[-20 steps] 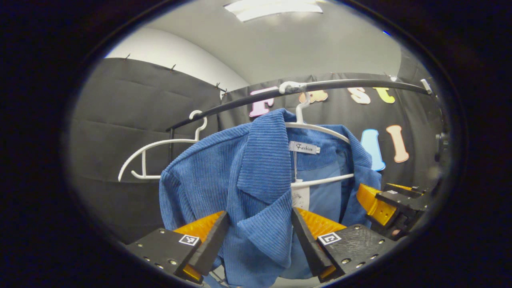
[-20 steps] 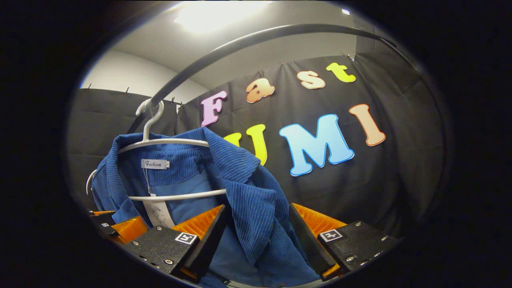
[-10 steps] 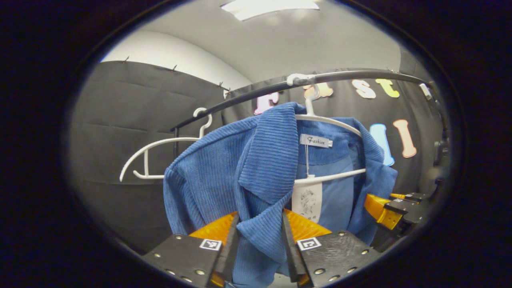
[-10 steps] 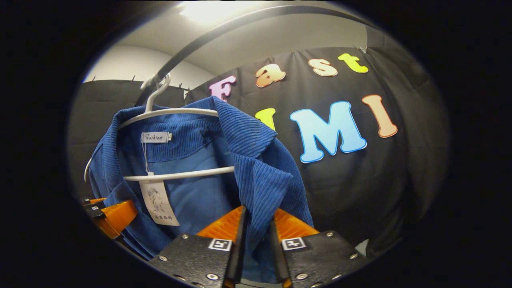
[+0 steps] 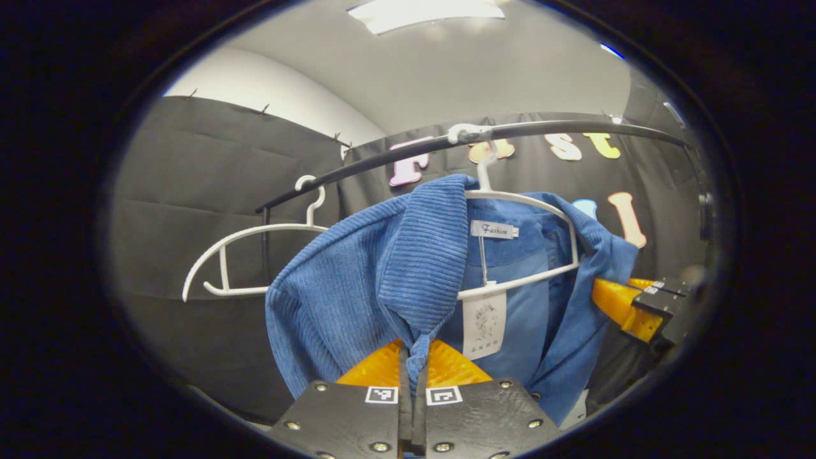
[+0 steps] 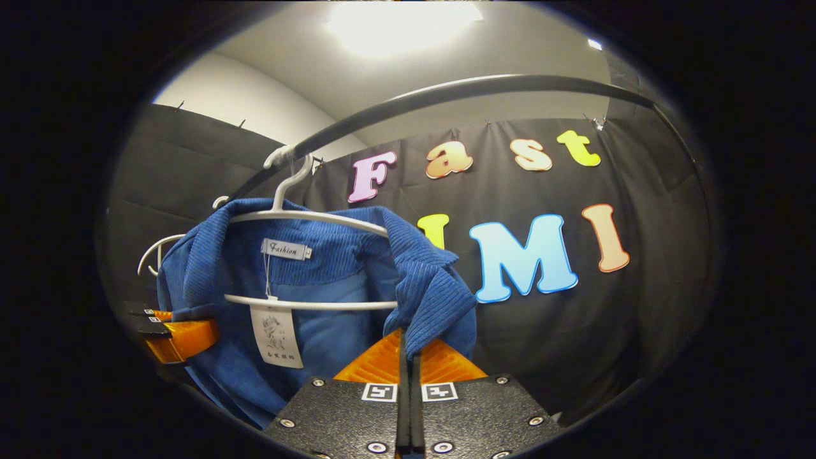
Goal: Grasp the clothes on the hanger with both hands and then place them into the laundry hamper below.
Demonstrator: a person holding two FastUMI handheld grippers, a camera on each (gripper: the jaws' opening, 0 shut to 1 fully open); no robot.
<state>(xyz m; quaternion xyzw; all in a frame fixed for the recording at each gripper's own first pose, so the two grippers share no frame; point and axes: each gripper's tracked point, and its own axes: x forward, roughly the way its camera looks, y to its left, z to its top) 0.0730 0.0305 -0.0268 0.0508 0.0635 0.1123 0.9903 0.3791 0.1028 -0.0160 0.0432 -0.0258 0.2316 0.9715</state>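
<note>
A: So, left gripper view: left gripper (image 5: 413, 357) fingers clamped on blue jacket (image 5: 338, 293) lapel; jacket hangs on white hanger (image 5: 523, 201).

B: Right gripper view: right gripper (image 6: 408, 354) pinching the other lapel. Grasp done; unhooking and hamper drop left.

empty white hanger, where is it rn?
In the left gripper view, the empty hanger hangs on the black rail, left of the blue jacket on its own hanger.

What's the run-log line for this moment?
left gripper: shut on blue jacket lapel | right gripper: shut on lapel | jacket on white hanger | hamper: unseen
</note>
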